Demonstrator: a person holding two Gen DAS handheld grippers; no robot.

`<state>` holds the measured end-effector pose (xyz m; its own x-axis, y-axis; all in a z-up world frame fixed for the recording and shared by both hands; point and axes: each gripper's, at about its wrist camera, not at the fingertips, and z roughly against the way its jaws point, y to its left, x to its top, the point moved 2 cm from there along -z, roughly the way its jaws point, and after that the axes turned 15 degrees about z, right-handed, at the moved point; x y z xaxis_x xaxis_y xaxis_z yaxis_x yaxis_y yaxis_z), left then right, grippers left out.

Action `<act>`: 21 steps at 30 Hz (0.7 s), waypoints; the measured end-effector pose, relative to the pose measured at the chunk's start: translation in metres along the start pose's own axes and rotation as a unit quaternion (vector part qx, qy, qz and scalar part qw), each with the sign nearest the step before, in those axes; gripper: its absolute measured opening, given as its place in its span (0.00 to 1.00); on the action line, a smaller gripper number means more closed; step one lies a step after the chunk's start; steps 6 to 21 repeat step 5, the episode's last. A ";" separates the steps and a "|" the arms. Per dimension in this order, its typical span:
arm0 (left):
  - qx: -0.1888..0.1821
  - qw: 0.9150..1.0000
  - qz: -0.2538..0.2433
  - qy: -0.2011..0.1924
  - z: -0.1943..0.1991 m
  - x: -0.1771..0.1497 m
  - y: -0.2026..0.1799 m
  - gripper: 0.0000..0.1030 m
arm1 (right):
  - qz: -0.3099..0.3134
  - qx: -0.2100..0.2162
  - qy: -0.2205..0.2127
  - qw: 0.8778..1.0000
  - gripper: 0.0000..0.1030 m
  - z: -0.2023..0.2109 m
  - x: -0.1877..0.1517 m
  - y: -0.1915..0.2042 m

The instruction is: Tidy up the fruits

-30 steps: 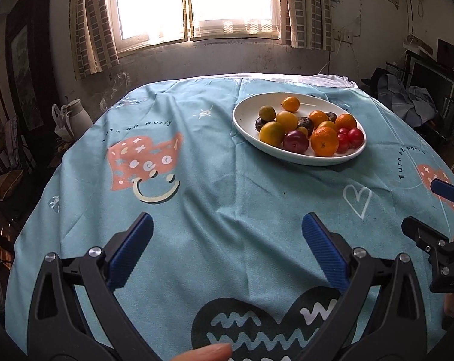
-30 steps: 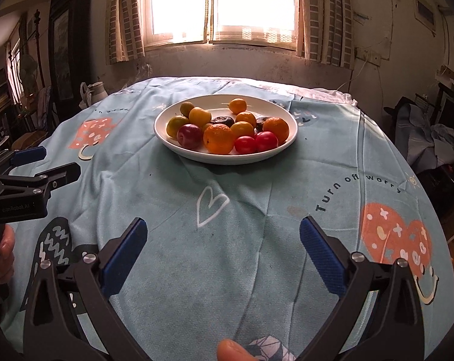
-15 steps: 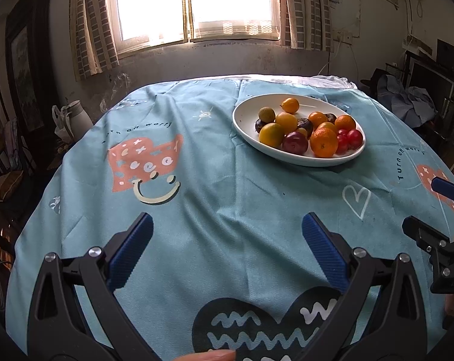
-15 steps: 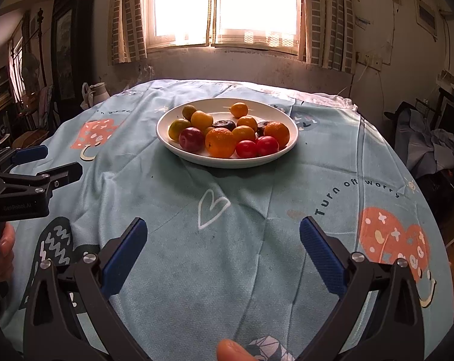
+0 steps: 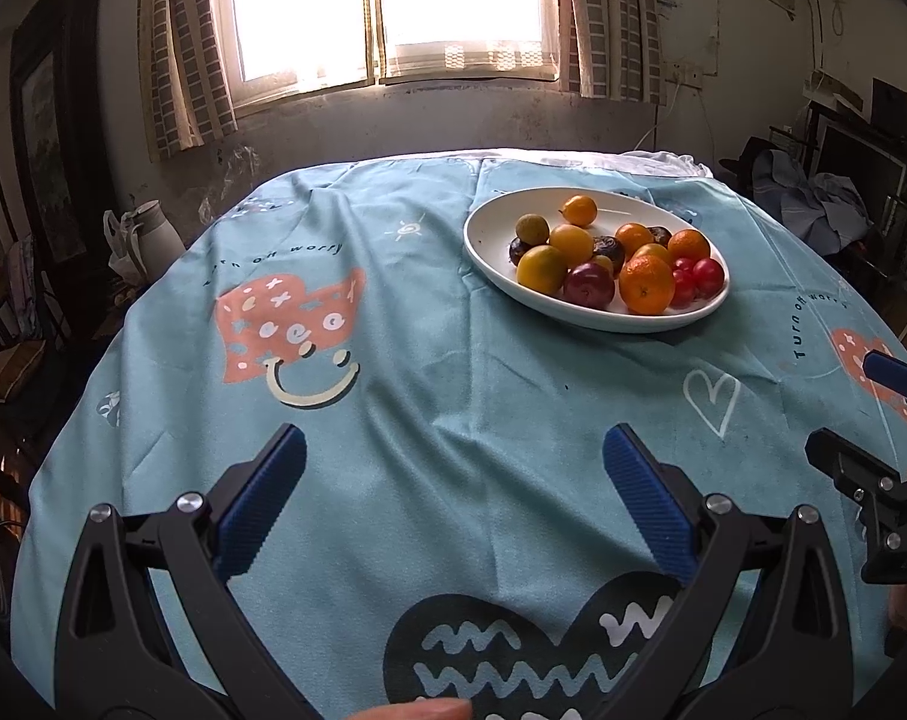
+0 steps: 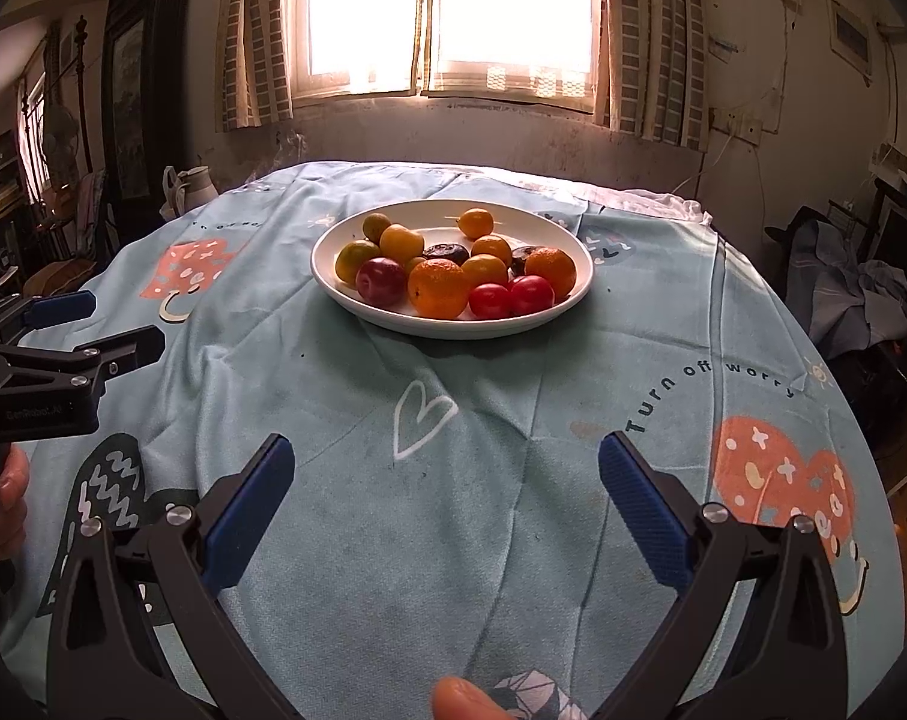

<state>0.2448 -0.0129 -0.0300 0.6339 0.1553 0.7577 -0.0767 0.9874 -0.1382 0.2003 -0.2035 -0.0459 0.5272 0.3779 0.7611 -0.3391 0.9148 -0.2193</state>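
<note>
Fruits (image 5: 618,261) fill a white oval plate (image 5: 489,243) on a table draped in a light-blue printed cloth (image 5: 429,396), seen from the left wrist camera up and to the right of centre, well beyond the left gripper (image 5: 453,480), whose blue-padded fingers (image 5: 261,501) stand wide apart above the cloth and hold nothing. A large orange (image 5: 646,284) and a dark red plum (image 5: 588,293) sit at the plate's near rim, two small red fruits (image 5: 696,279) beside them, and a single small orange fruit (image 5: 579,209) lies apart at the far side. Part of the right gripper (image 5: 873,420) juts in at the right edge. From the right wrist camera, the same plate (image 6: 549,228) lies almost straight ahead under a bright curtained window (image 6: 447,18), the fruits (image 6: 453,267) heaped toward its near half. The right gripper (image 6: 444,486) is likewise spread wide and empty over the cloth (image 6: 489,456), well short of the plate. The left gripper (image 6: 93,324) shows at the left edge, its fingers apart, gripped by a hand (image 6: 0,498).
</note>
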 end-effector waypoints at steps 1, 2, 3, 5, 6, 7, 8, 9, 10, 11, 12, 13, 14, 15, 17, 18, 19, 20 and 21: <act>-0.001 1.000 0.000 0.001 0.000 0.000 0.000 0.98 | 0.000 0.000 0.000 1.000 0.99 0.000 0.000 0.000; -0.002 1.000 -0.001 0.002 0.000 -0.001 0.000 0.98 | 0.000 0.000 0.000 1.000 0.99 0.000 0.000 0.000; -0.002 1.000 -0.002 0.001 0.000 -0.001 0.000 0.98 | 0.000 -0.001 0.000 1.000 0.99 0.001 0.000 0.000; -0.001 1.000 -0.003 0.001 -0.001 0.000 0.000 0.98 | 0.000 0.000 0.000 1.000 0.99 0.001 0.000 0.000; -0.001 1.000 -0.003 0.001 -0.001 0.000 0.000 0.98 | 0.000 0.000 0.000 1.000 0.99 0.001 0.000 0.000; -0.001 1.000 -0.003 0.001 -0.001 0.000 0.000 0.98 | 0.000 0.000 0.000 1.000 0.99 0.001 0.000 0.000; -0.001 1.000 -0.003 0.001 -0.001 0.000 0.000 0.98 | 0.000 0.000 0.000 1.000 0.99 0.001 0.000 0.000; -0.001 1.000 -0.003 0.001 -0.001 0.000 0.000 0.98 | 0.000 0.000 0.000 1.000 0.99 0.001 0.000 0.000; -0.001 1.000 -0.003 0.001 -0.001 0.000 0.000 0.98 | 0.000 0.000 0.000 1.000 0.99 0.001 0.000 0.000; -0.001 1.000 -0.003 0.001 -0.001 0.000 0.000 0.98 | 0.000 0.000 0.000 1.000 0.99 0.001 0.000 0.000; -0.001 1.000 -0.003 0.001 -0.001 0.000 0.000 0.98 | 0.000 0.000 0.000 1.000 0.99 0.001 0.000 0.000; -0.001 1.000 -0.003 0.001 -0.001 0.000 0.000 0.98 | 0.000 0.000 0.000 1.000 0.99 0.001 0.000 0.000; -0.001 1.000 -0.003 0.001 -0.001 0.000 0.000 0.98 | 0.000 0.000 0.000 1.000 0.99 0.001 0.000 0.000; -0.001 1.000 -0.003 0.001 -0.001 0.000 0.000 0.98 | 0.000 0.000 0.000 1.000 0.99 0.001 0.000 0.000; -0.001 1.000 -0.003 0.001 -0.001 0.000 0.000 0.98 | 0.000 0.000 0.000 1.000 0.99 0.001 0.000 0.000; -0.001 1.000 -0.003 0.001 -0.001 0.000 0.000 0.98 | 0.000 0.000 0.000 1.000 0.99 0.001 0.000 0.000; -0.001 1.000 -0.003 0.001 -0.001 0.000 0.000 0.98 | 0.000 0.000 0.000 1.000 0.99 0.001 0.000 0.000; -0.001 1.000 -0.003 0.001 -0.001 0.000 0.000 0.98 | 0.000 0.000 0.000 1.000 0.99 0.001 0.000 0.000; -0.001 1.000 -0.003 0.001 -0.001 0.000 0.000 0.98 | 0.000 0.000 0.000 1.000 0.99 0.001 0.000 0.000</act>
